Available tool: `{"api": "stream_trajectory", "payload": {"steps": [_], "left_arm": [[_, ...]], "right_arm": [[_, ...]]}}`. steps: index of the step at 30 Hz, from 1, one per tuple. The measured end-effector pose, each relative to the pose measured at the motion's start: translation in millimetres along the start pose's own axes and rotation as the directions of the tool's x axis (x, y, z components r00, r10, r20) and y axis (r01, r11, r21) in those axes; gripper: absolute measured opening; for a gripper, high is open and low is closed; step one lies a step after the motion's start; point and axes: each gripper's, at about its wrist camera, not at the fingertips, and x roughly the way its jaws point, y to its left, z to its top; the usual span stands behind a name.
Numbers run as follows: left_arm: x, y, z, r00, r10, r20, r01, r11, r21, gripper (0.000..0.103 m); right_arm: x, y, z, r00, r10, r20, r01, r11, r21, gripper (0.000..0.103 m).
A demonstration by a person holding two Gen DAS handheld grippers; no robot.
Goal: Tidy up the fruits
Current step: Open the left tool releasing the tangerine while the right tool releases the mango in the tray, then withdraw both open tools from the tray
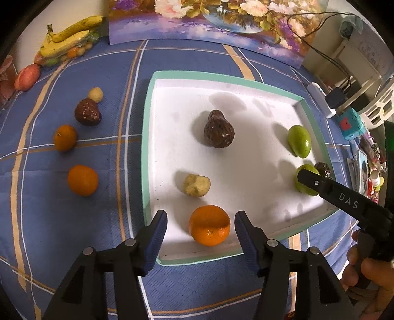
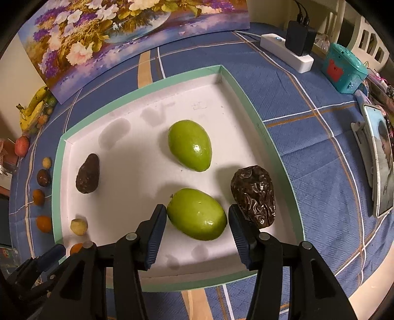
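Left hand-held gripper (image 1: 200, 222) half-open, pads clear of orange (image 1: 209, 225).

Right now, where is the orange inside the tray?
In the left wrist view, the orange sits at the tray's near edge, between the open left gripper's fingers, below the pale fruit.

Home: tablecloth (image 1: 73, 233), flower painting (image 1: 209, 22)
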Motion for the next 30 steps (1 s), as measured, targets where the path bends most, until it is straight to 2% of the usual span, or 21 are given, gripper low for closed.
{"api": "stream_trajectory", "payload": {"steps": [18, 24, 25, 26, 30], "left_arm": [[-23.2, 24.5, -0.9, 0.999, -0.001, 0.047, 0.006, 0.995, -0.103, 0.061], [-28.2, 38.8, -0.6, 0.995, 0.059, 0.074, -0.046, 0.986, -0.161, 0.061], [-29.0, 42.6, -1.0, 0.994, 0.072, 0.076, -0.058, 0.983, -0.175, 0.062], [-30.3, 47.8, -1.4, 0.992, 0.094, 0.079, -0.077, 0.977, -0.197, 0.065], [-34.4, 64.2, -3.2, 0.984, 0.152, 0.096, -0.122, 0.957, -0.265, 0.074]], "right_arm": [[-30.7, 2.1, -5.9, 0.999, 0.010, 0.037, -0.010, 1.000, -0.008, 0.054], [-30.9, 6.0, -5.9, 0.999, 0.010, 0.040, -0.009, 1.000, -0.020, 0.054], [-30.2, 7.0, -5.8, 0.999, 0.009, 0.039, -0.008, 1.000, -0.023, 0.059], [-30.0, 7.8, -6.0, 0.999, 0.008, 0.041, -0.007, 1.000, -0.028, 0.065], [-31.7, 12.3, -5.3, 0.998, 0.015, 0.058, -0.013, 0.999, -0.042, 0.066]]}}
